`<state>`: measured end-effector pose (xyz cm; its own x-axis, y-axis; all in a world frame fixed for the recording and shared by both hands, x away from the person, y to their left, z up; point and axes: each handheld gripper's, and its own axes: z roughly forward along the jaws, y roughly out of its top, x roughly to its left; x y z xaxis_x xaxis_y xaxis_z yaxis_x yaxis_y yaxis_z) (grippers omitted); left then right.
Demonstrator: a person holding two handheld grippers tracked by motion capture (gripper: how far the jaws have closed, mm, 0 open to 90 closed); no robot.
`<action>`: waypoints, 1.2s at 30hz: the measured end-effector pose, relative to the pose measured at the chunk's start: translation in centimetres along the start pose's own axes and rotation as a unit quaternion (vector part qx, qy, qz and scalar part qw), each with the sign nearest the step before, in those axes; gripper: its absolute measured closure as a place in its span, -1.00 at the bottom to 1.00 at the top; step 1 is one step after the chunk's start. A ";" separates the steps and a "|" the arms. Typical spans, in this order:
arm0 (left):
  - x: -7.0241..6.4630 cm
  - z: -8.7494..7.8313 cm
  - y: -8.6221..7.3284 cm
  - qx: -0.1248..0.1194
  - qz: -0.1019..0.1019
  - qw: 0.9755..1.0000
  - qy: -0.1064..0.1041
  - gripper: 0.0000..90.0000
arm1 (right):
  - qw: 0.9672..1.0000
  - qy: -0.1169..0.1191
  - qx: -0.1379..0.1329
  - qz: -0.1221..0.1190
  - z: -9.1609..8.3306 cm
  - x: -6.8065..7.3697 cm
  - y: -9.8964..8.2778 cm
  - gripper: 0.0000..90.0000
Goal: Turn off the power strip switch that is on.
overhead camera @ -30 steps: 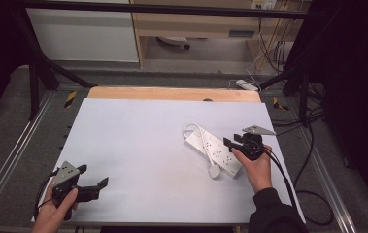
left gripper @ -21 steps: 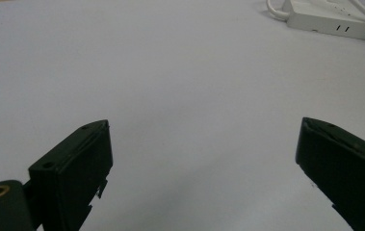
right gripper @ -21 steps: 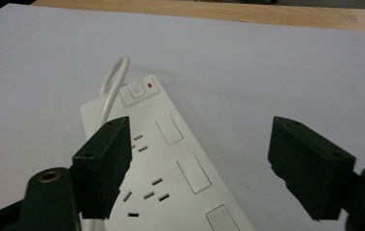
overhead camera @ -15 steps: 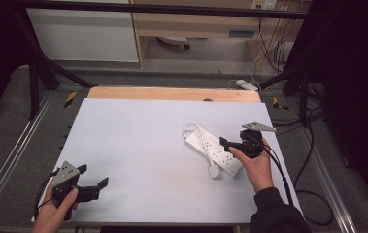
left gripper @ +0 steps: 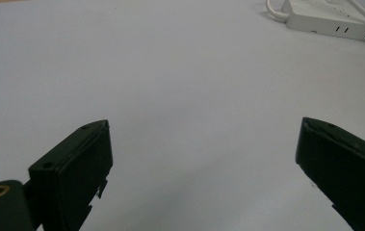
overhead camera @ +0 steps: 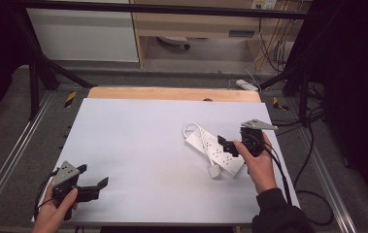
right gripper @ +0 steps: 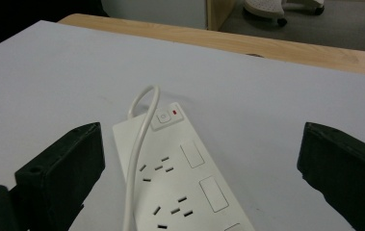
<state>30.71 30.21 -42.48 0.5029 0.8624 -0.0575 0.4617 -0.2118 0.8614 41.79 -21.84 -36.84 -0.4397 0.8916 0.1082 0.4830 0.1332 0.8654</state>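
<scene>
So here the right gripper (overhead camera: 227, 144) is hovering right over the white plastic power strip (overhead camera: 215, 152) with its own white cord (right gripper: 139, 144) looped across the top. The strip lies flat and diagonal on the right half of the pale grey worktop (overhead camera: 138, 145), with its plug (overhead camera: 214, 171) resting just beside its near edge. In the right gripper view the jaws are spread wide with the strip sitting between them, switch end with the little red light (right gripper: 175, 112) pointing away. Nothing is gripped yet, as far as I can tell.

The left gripper (overhead camera: 94, 187) is parked way over at the near left corner of the worktop, well apart from the strip, jaws also wide open and holding nothing. In its own view you just catch the strip at the far top right.

My read: this is the approach step, lining up for a grab. The next move probably calls for dropping the jaws down either side of the strip body and closing across its width, ideally without pinching that loose cord.

Compared to a second ago, the right gripper has slid a bit left and come over the strip rather than sitting at its right edge. The left one hasn't budged, and the strip looks to be in the same spot.
</scene>
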 end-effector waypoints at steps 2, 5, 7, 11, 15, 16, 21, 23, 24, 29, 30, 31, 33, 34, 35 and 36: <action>0.0 0.0 0.0 0.000 -0.001 1.000 0.000 -0.87 | 1.000 0.000 -0.003 -0.001 -0.3 0.0 0.1 -0.93; 0.0 0.0 0.0 0.000 -0.001 1.000 0.000 -0.87 | 1.000 -0.002 -0.009 -0.005 -0.9 -0.1 0.2 -0.93; 0.0 0.0 0.0 0.000 0.000 1.000 0.000 -0.87 | 1.000 -0.005 -0.013 -0.006 -1.3 -0.2 0.3 -0.92; 0.0 0.0 0.0 -0.001 -0.001 1.000 -0.001 -0.87 | 1.000 -0.008 -0.022 -0.006 -2.2 -0.7 0.5 -0.91; 0.0 0.0 0.0 -0.001 0.002 1.000 0.002 -0.87 | 1.000 -0.010 -0.029 -0.005 -3.2 -1.2 0.5 -0.90; 0.0 0.0 0.0 0.000 0.002 1.000 0.002 -0.87 | 0.999 -0.012 -0.032 -0.003 -3.4 -1.3 0.5 -0.90; 0.0 0.0 0.0 0.000 0.000 1.000 -0.001 -0.87 | 0.999 -0.014 -0.037 -0.004 -4.2 -1.7 0.0 -0.89; 0.0 0.0 0.0 0.000 0.000 1.000 0.000 -0.87 | 0.999 -0.013 -0.039 -0.006 -4.5 -1.8 -0.1 -0.89; 0.0 0.0 0.0 0.000 0.000 1.000 0.000 -0.87 | 0.999 -0.014 -0.040 -0.009 -4.7 -1.8 -0.2 -0.90; 0.0 0.0 0.0 0.001 0.001 1.000 0.000 -0.87 | 0.998 -0.019 -0.053 -0.012 -5.5 -2.1 -0.7 -0.90; -0.1 0.0 0.0 0.001 0.001 1.000 0.000 -0.87 | 0.998 -0.019 -0.056 -0.013 -5.6 -2.2 -0.8 -0.90; -0.1 0.0 0.0 0.001 0.001 1.000 0.000 -0.87 | 0.998 -0.022 -0.059 -0.014 -5.8 -2.3 -0.9 -0.90; -0.1 0.0 0.0 0.000 0.001 1.000 0.000 -0.87 | 0.997 -0.024 -0.066 -0.014 -6.1 -2.5 -1.1 -0.90; 0.0 0.0 0.0 0.001 0.001 1.000 0.000 -0.87 | 0.997 -0.025 -0.069 -0.013 -6.2 -2.6 -1.3 -0.90; 0.0 0.0 0.0 0.001 0.001 1.000 0.000 -0.87 | 0.997 -0.026 -0.071 -0.012 -6.4 -2.7 -1.4 -0.90; -0.1 0.0 0.0 0.001 0.001 1.000 0.000 -0.87 | 0.997 -0.026 -0.073 -0.010 -6.5 -2.8 -1.6 -0.90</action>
<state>30.70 30.15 -42.50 0.5040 0.8619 -0.0566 0.4622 -0.2137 0.8606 37.32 -27.36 -35.37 -0.4068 0.9110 0.0673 0.3563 0.0905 0.9300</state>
